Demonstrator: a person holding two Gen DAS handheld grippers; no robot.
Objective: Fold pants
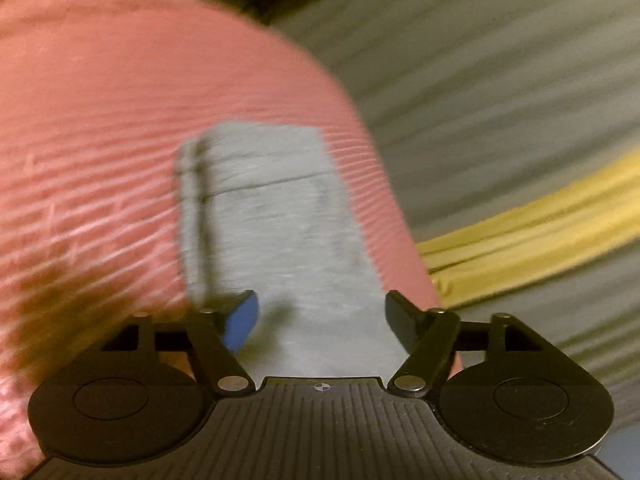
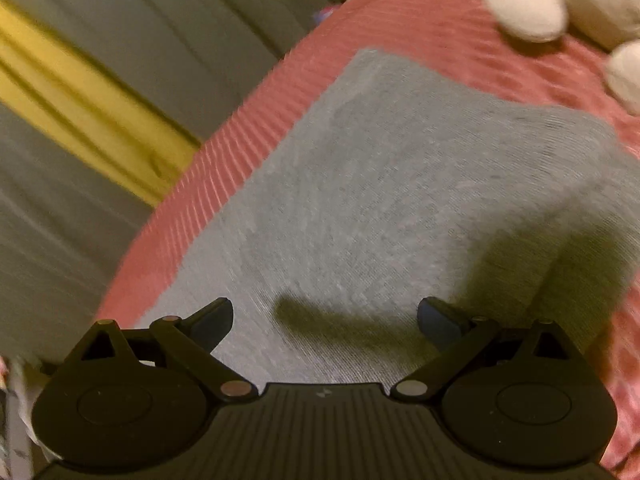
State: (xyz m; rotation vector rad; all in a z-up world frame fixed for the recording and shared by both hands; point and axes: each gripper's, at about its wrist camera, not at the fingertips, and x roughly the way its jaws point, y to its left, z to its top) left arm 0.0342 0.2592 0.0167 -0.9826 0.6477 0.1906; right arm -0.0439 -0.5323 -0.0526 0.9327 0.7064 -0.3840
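The pink ribbed bedspread (image 1: 100, 128) takes up most of both views, and it covers what looks like a bed, a soft surface that will give under any press. Grey ribbed flooring (image 1: 500, 80) with a yellow strip (image 1: 540, 232) runs past the bed's edge at about 3 o'clock in the left wrist view and 9 o'clock in the right. A brown patch (image 1: 68, 304) marks the spread at 8 o'clock in the left view. White plush shapes (image 2: 524, 0) sit at 1 o'clock in the right view, well apart from the work; blur hides what they are.

The grey pants (image 2: 380, 184) lie flat on the spread, already doubled into a long panel, with a seamed edge at 10 o'clock in the left view (image 1: 272, 216). The knit looks light, soft and limp. I judge it will sag and drag at any unsupported part, so corners or the thicker seamed edge are the best holds, one on each side, pinching every layer together. It should not slip much on the ribbed spread.

The left hand-held gripper (image 1: 322, 316) hangs over the near end of the pants with jaws wide apart and nothing between the pads. The right hand-held gripper (image 2: 325, 320) is likewise spread wide above the cloth, holding nothing.
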